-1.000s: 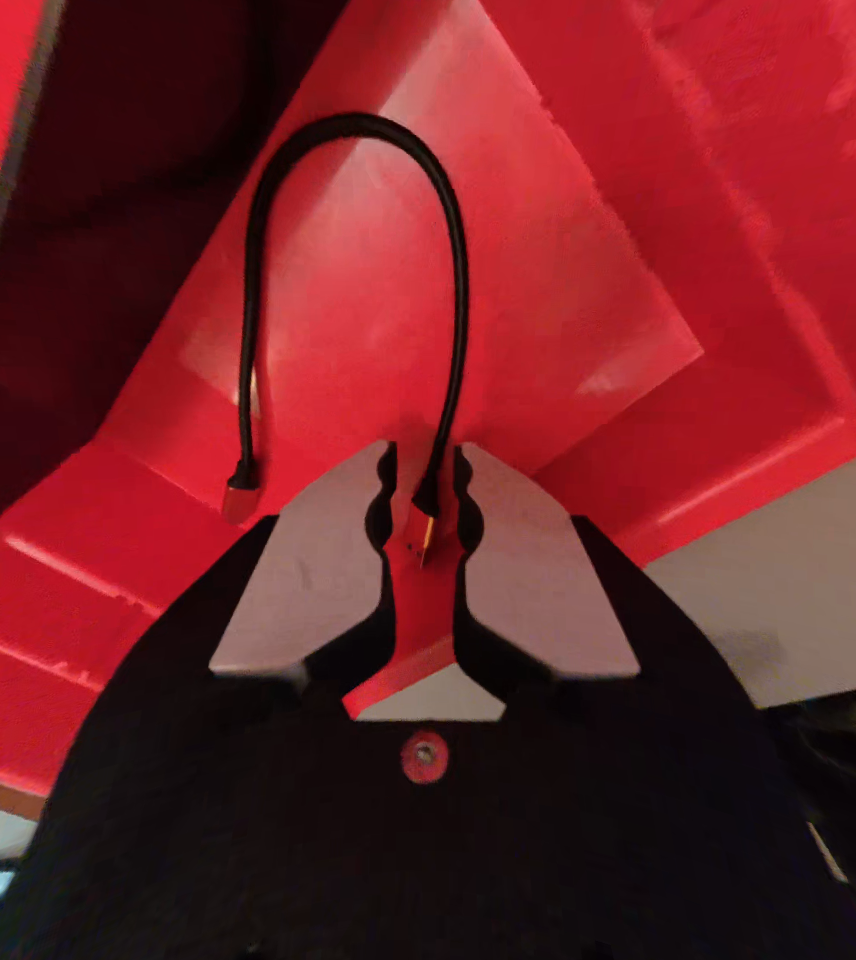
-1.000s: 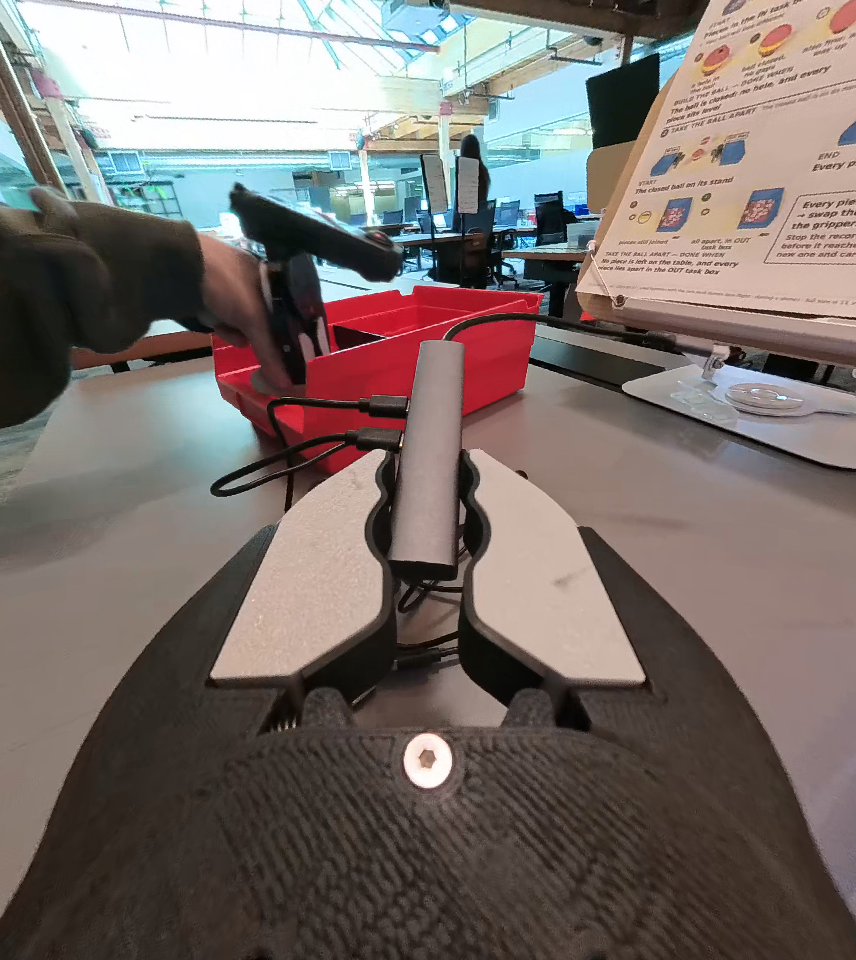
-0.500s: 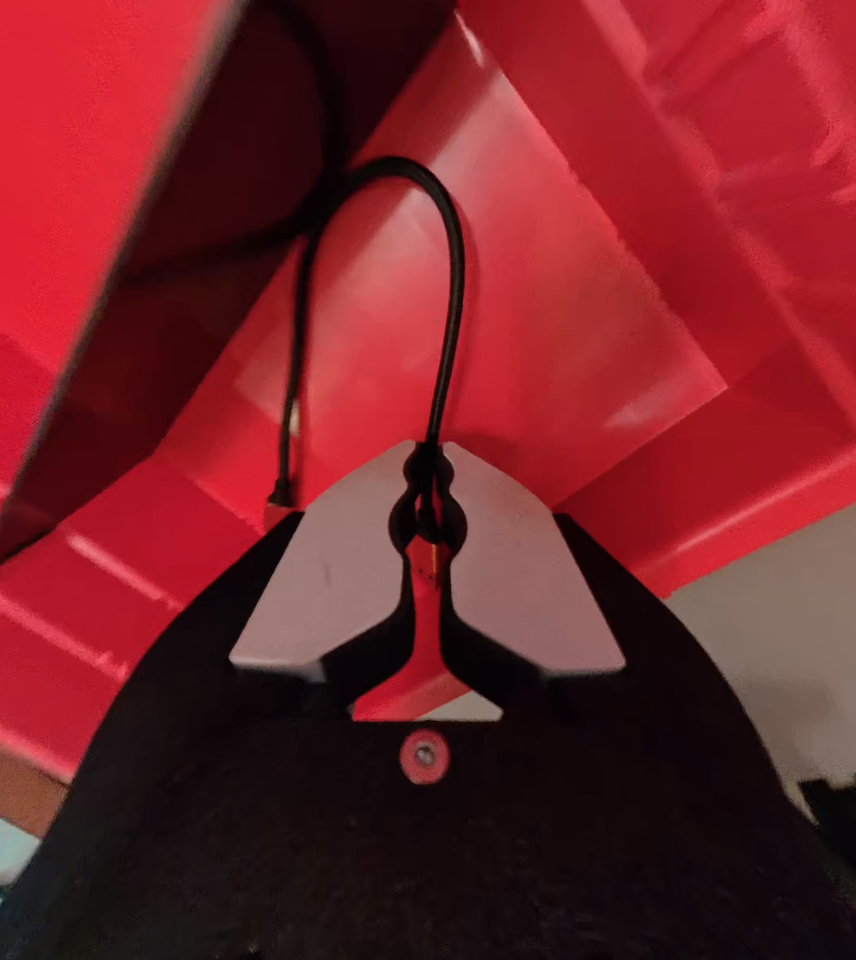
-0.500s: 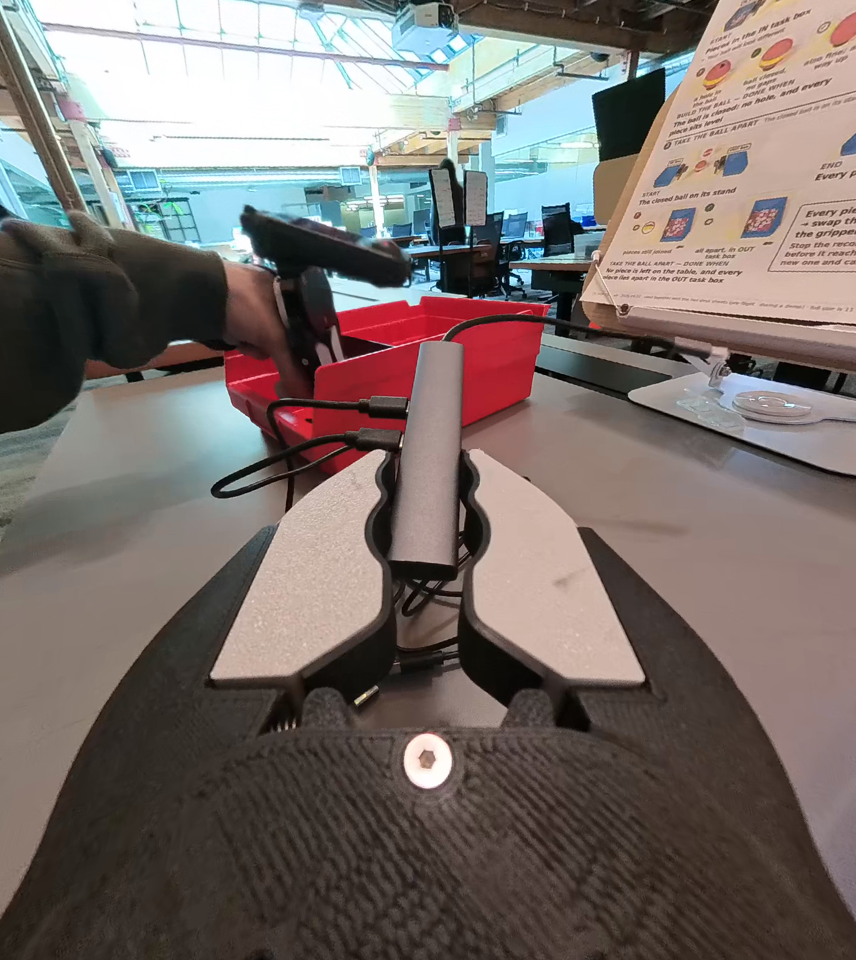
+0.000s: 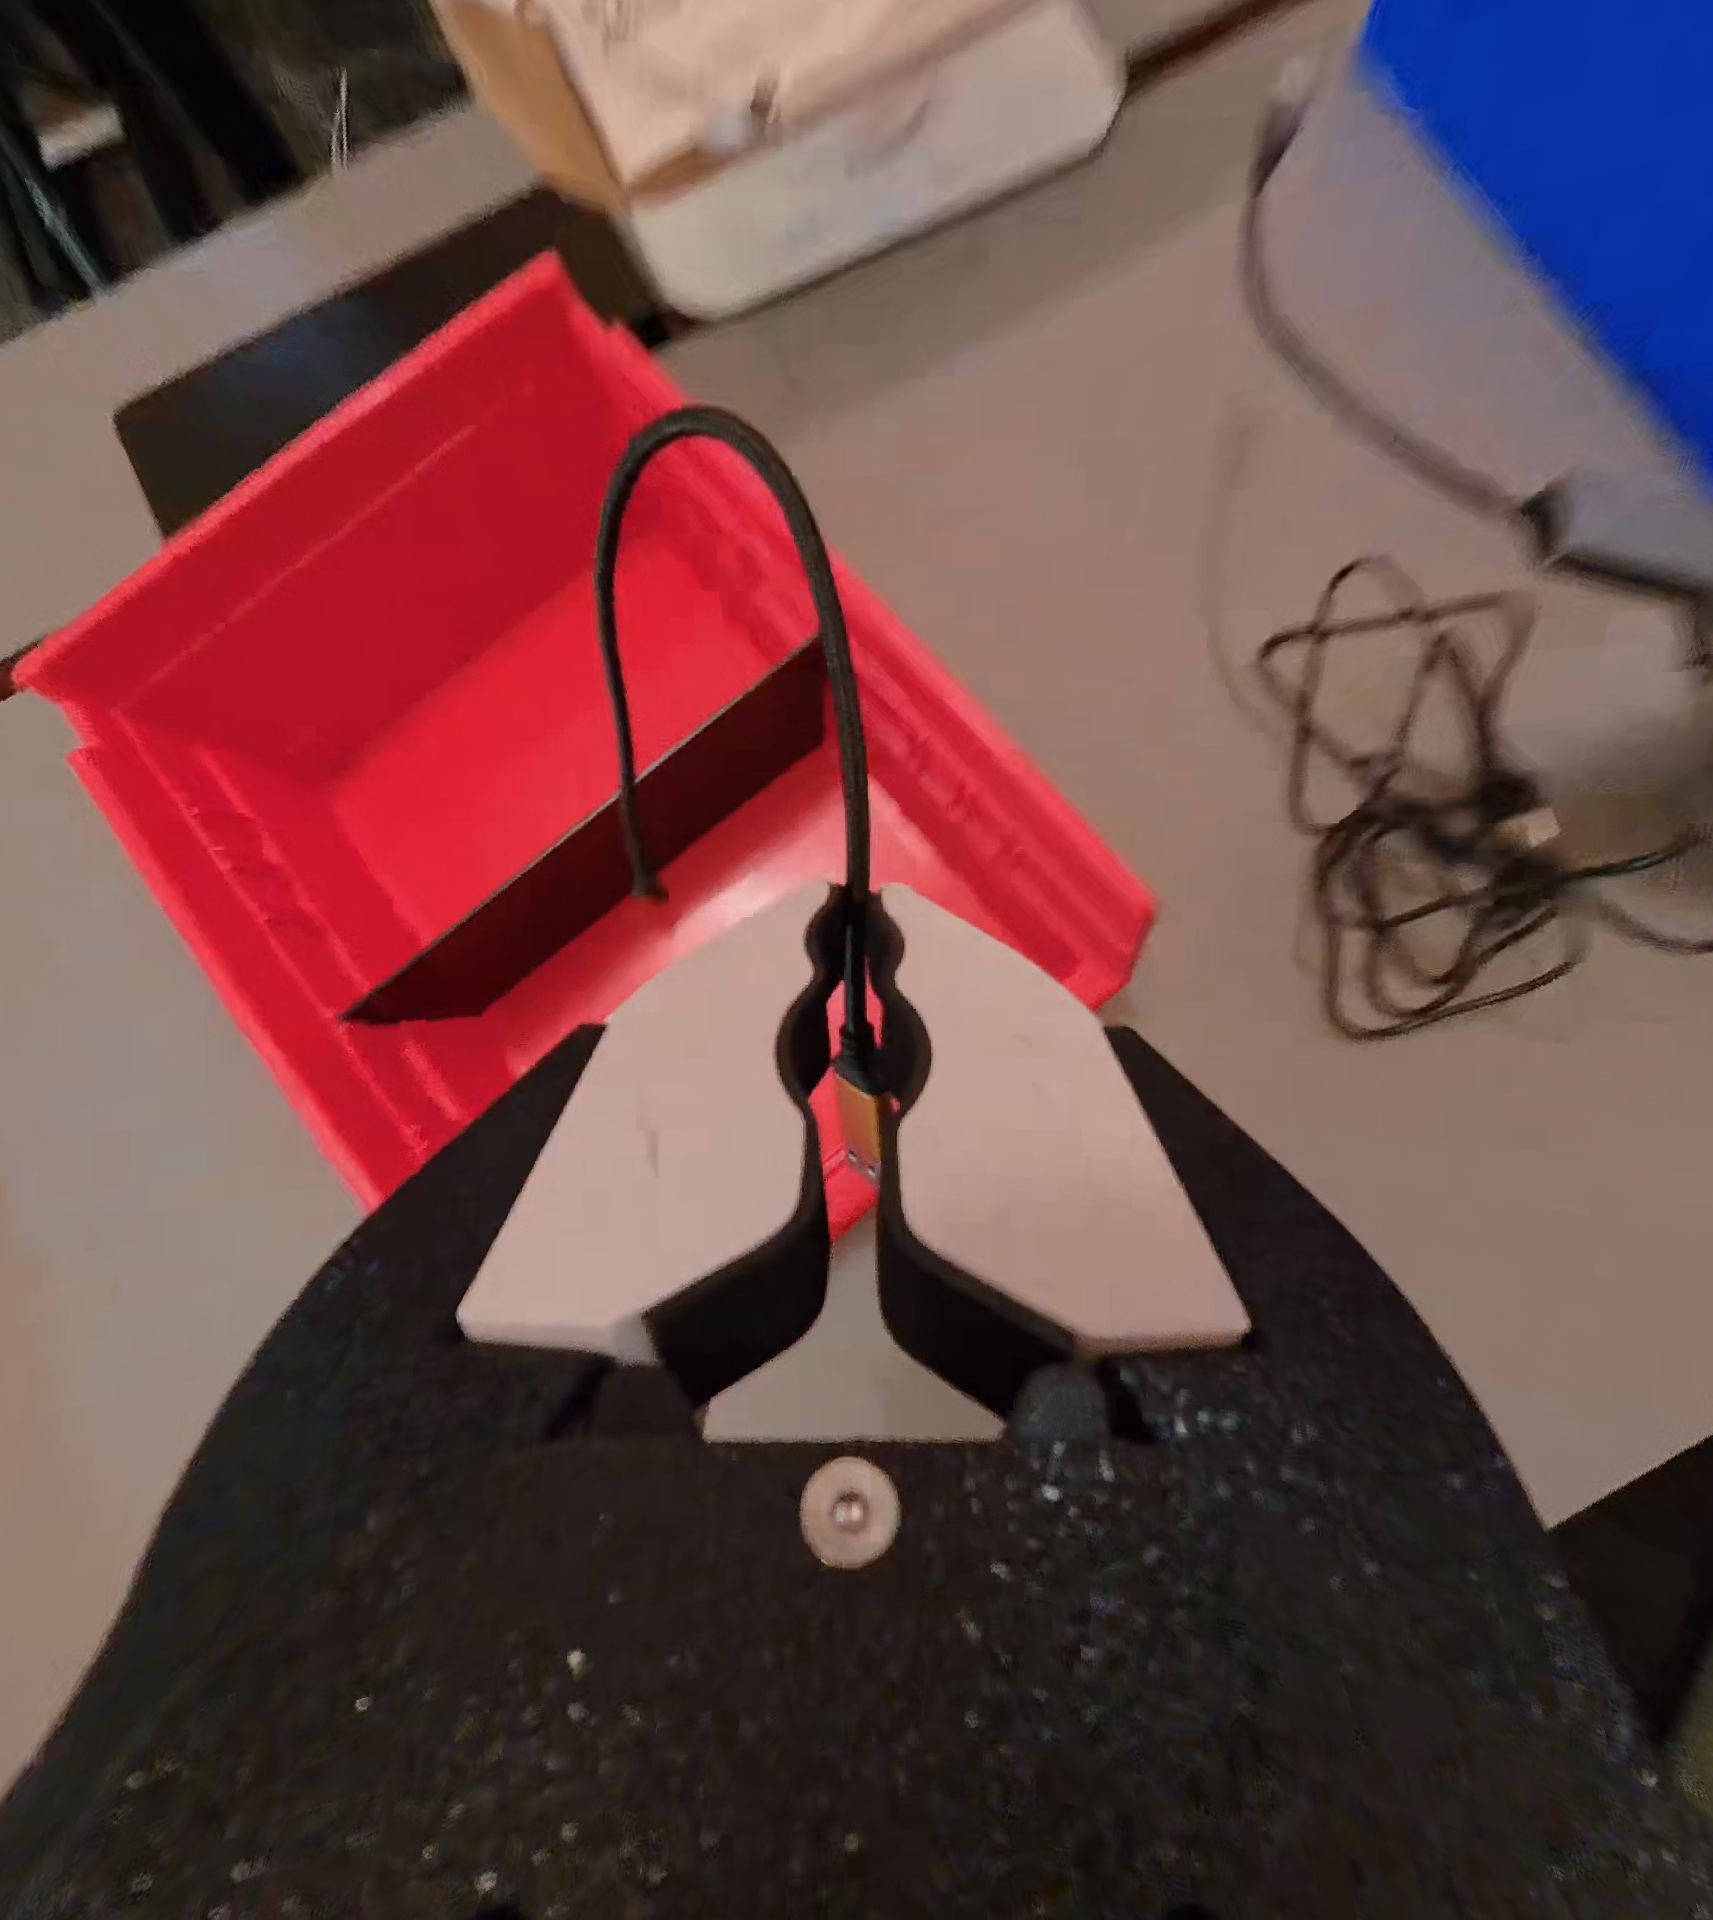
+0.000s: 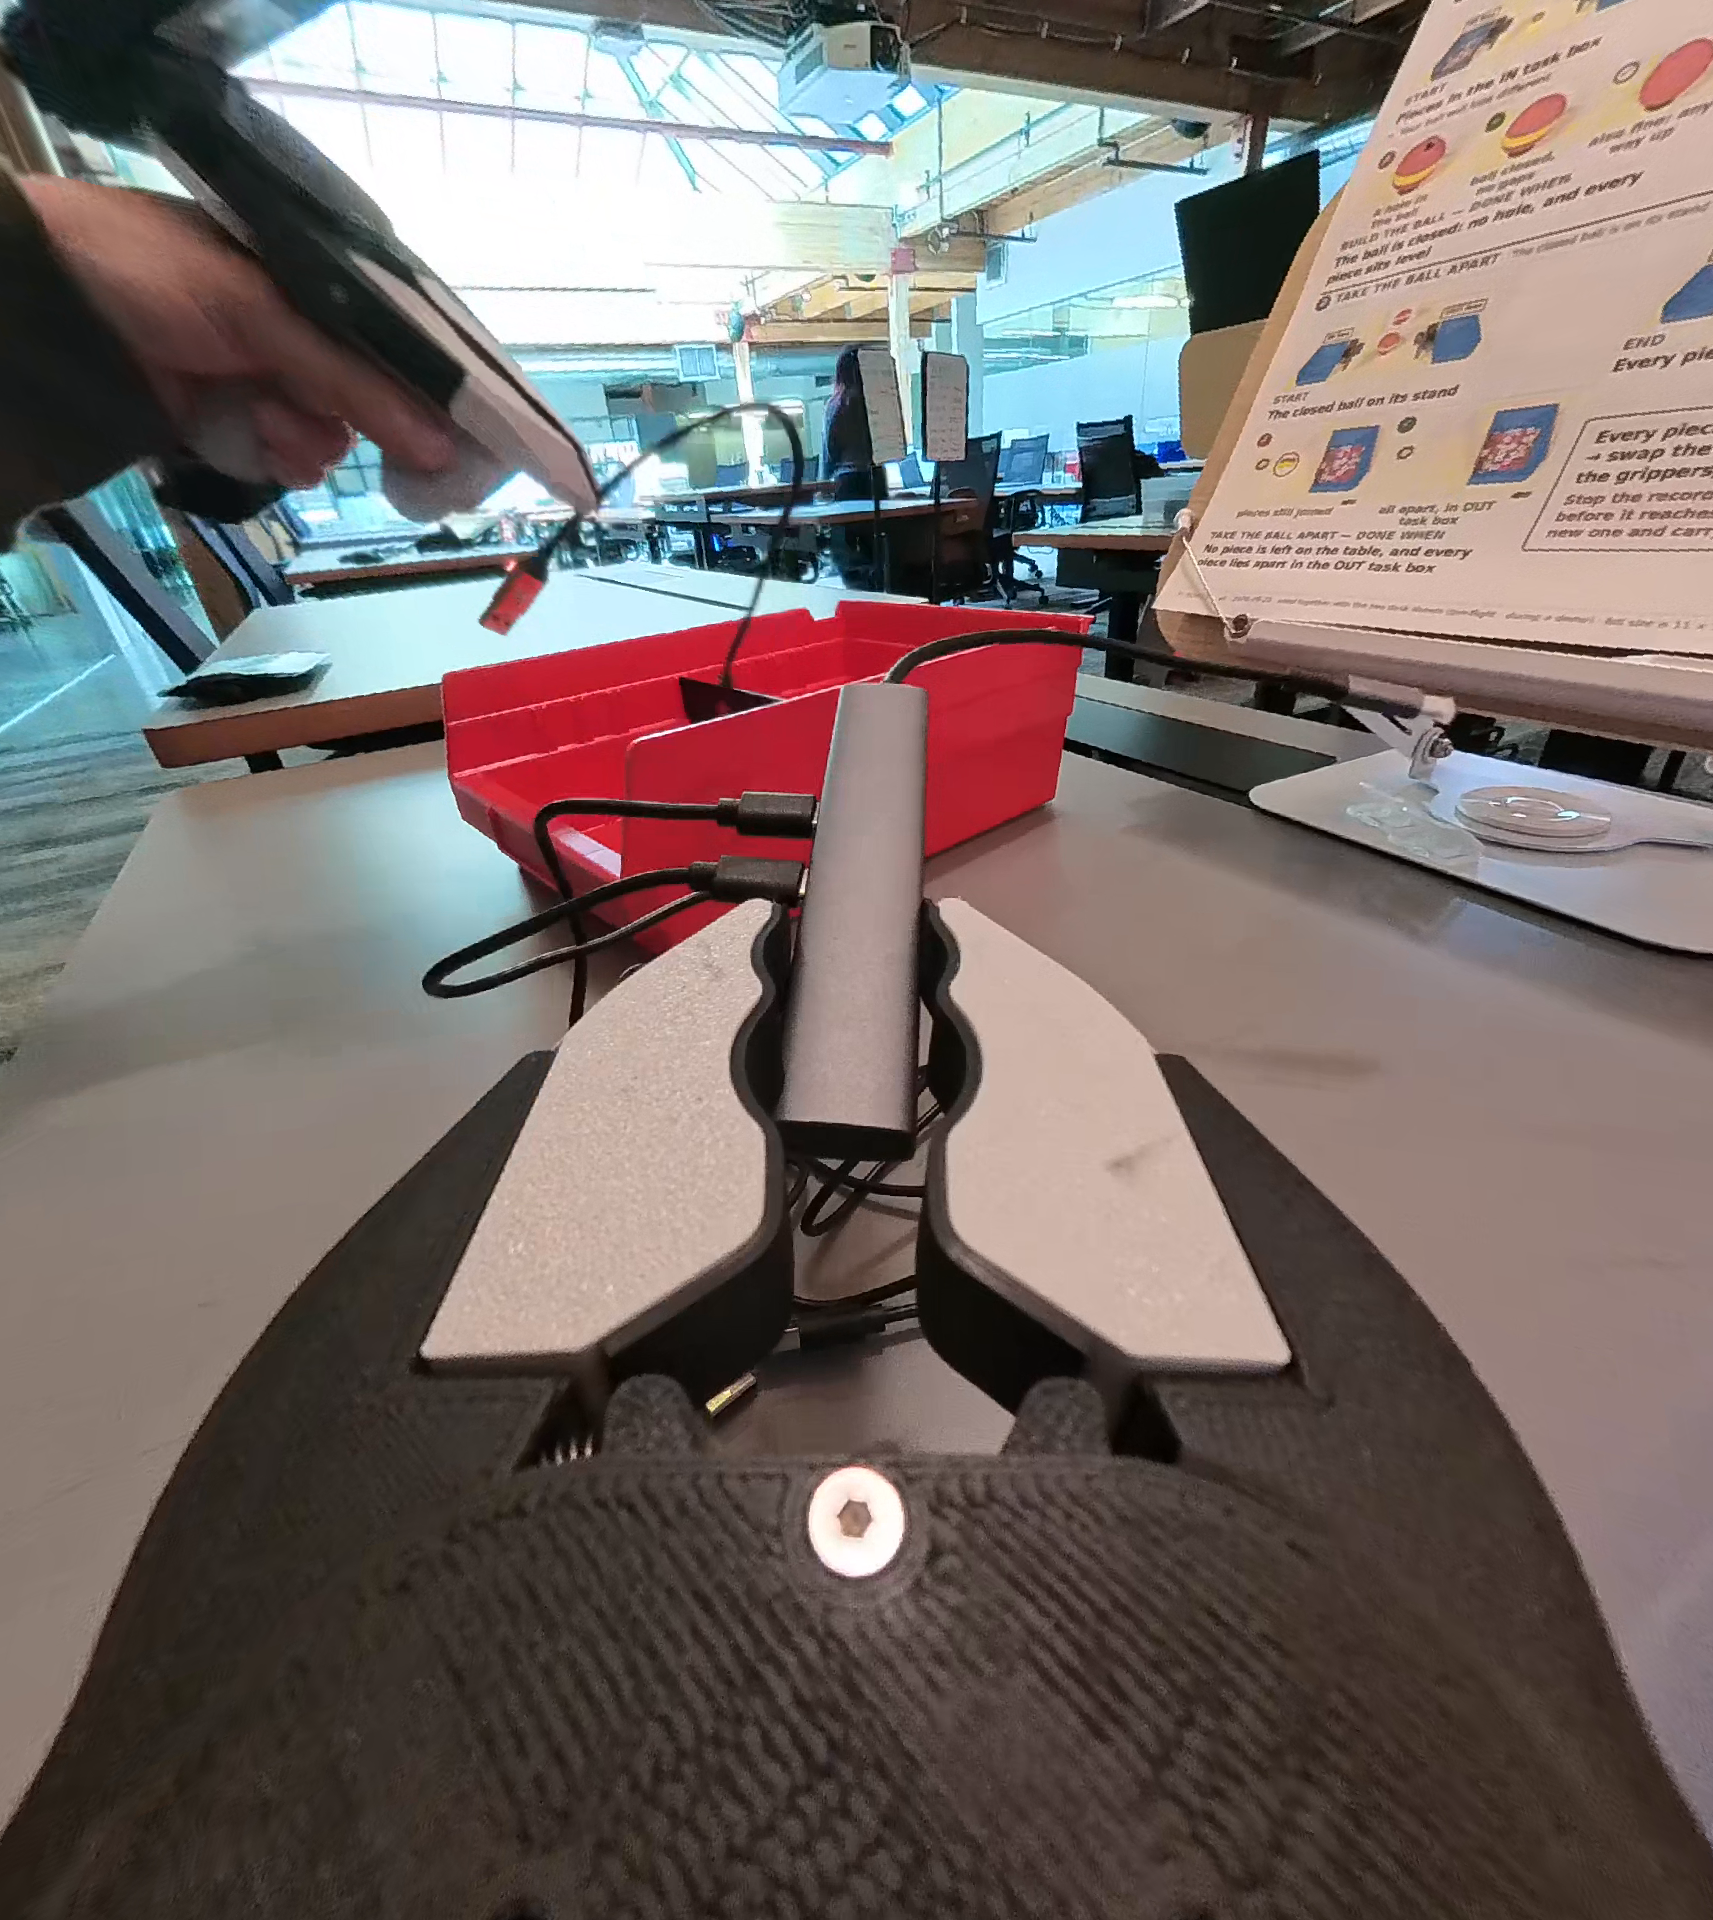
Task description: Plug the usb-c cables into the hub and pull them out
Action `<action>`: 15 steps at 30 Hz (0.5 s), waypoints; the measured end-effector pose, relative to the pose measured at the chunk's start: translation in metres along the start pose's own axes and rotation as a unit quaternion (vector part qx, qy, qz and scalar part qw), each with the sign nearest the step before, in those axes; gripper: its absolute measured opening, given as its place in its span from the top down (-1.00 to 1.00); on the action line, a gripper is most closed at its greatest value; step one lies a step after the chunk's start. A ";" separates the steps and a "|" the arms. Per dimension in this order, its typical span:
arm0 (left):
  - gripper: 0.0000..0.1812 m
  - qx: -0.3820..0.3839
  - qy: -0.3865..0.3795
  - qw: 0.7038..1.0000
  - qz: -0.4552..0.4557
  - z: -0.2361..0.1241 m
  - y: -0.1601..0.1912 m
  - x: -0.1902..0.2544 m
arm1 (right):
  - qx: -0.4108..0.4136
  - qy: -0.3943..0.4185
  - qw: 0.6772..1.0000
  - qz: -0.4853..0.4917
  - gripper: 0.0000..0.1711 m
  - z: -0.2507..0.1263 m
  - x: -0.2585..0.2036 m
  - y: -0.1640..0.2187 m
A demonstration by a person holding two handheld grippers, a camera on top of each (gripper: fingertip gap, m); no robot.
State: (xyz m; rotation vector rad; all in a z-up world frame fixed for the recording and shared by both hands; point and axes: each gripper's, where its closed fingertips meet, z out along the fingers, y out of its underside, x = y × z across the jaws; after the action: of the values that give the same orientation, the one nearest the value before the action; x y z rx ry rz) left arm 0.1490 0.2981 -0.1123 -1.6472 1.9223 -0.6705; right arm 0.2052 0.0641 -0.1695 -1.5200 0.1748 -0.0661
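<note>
My left gripper (image 5: pixel 857 906) is shut on a short black braided cable (image 5: pixel 836 644), just behind its copper-coloured plug (image 5: pixel 860 1127). The cable loops up, and its other end hangs over the red bin (image 5: pixel 239 831). In the right wrist view the left gripper (image 6: pixel 561 478) is raised above the bin with the plug (image 6: pixel 512 600) dangling. My right gripper (image 6: pixel 852 920) is shut on a grey hub (image 6: pixel 857 935) above the table. Two black cables (image 6: pixel 767 809) are plugged into the hub's left side.
The red bin (image 6: pixel 935 769) has a black divider (image 5: pixel 623 852). A tangle of black cables (image 5: pixel 1434 862) lies on the grey table (image 5: pixel 1039 499). A blue bin (image 5: pixel 1610 208) is at the far right. An instruction sheet on a stand (image 6: pixel 1558 343) rises at the right.
My left gripper closed on the cable inside the red bin and lifted it up out of the bin. The right gripper kept holding the hub nearly still.
</note>
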 end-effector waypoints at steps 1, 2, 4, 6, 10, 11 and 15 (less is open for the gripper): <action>0.97 0.035 0.019 0.999 -0.013 -0.007 -0.008 0.010 | 0.002 0.001 1.000 0.000 0.72 0.000 0.000 0.000; 0.96 0.071 0.047 0.996 -0.030 -0.013 -0.015 0.022 | 0.004 0.001 1.000 0.000 0.72 -0.001 0.000 -0.001; 0.96 0.162 0.106 0.978 -0.081 -0.027 -0.028 0.049 | 0.013 0.004 1.000 0.005 0.72 -0.003 0.002 -0.003; 0.96 0.260 0.144 0.945 -0.135 -0.039 -0.032 0.072 | 0.028 0.015 0.999 0.011 0.72 -0.006 0.008 -0.007; 0.97 0.471 0.187 0.829 -0.236 -0.056 -0.008 0.113 | 0.056 0.045 0.997 0.023 0.72 -0.015 0.025 -0.013; 0.97 0.489 0.185 0.805 -0.280 -0.051 0.009 0.116 | 0.059 0.052 0.997 0.027 0.72 -0.016 0.028 -0.014; 0.96 0.455 0.153 0.811 -0.335 -0.019 0.069 0.131 | 0.058 0.051 0.997 0.022 0.72 -0.017 0.027 -0.014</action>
State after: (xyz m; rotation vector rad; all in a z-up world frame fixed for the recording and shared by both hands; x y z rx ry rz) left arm 0.0692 0.1786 -0.1523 -1.5292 0.7951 -1.8702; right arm 0.2305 0.0426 -0.1583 -1.3965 0.2817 -0.1164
